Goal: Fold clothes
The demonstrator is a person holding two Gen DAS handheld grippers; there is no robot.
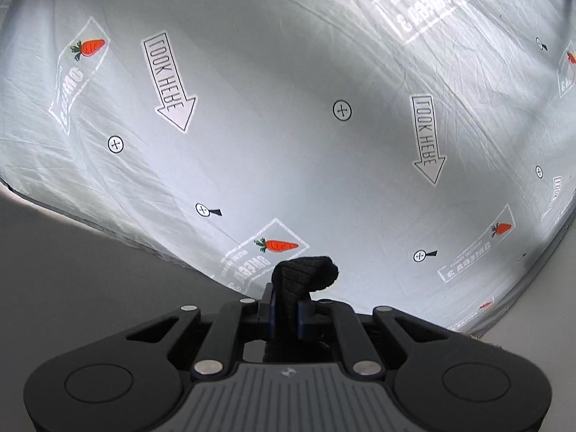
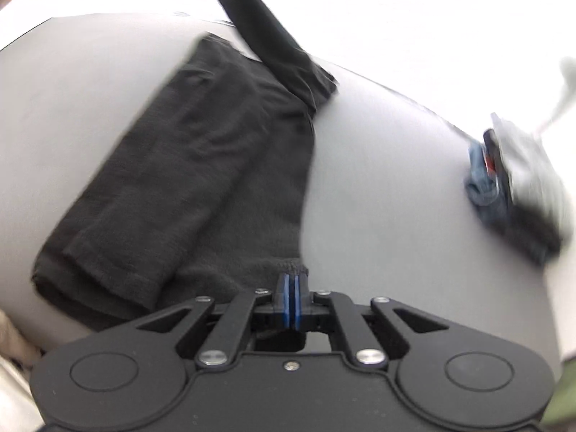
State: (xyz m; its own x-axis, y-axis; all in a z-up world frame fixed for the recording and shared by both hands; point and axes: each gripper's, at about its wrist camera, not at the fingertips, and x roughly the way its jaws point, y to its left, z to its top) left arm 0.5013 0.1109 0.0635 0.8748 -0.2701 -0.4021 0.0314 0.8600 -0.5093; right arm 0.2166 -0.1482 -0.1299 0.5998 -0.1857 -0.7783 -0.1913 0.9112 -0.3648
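Over the grey worktop [image 2: 396,187], the left gripper [image 1: 286,311] pinches black knit fabric [image 1: 302,280], while the down-tilted right gripper [image 2: 292,297] clamps the black garment [image 2: 201,165] at its hem.

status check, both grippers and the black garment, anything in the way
Left gripper shut on a bunch of black knit garment. Right gripper shut at the garment's hem. Pile of clothes off to the side, not blocking.
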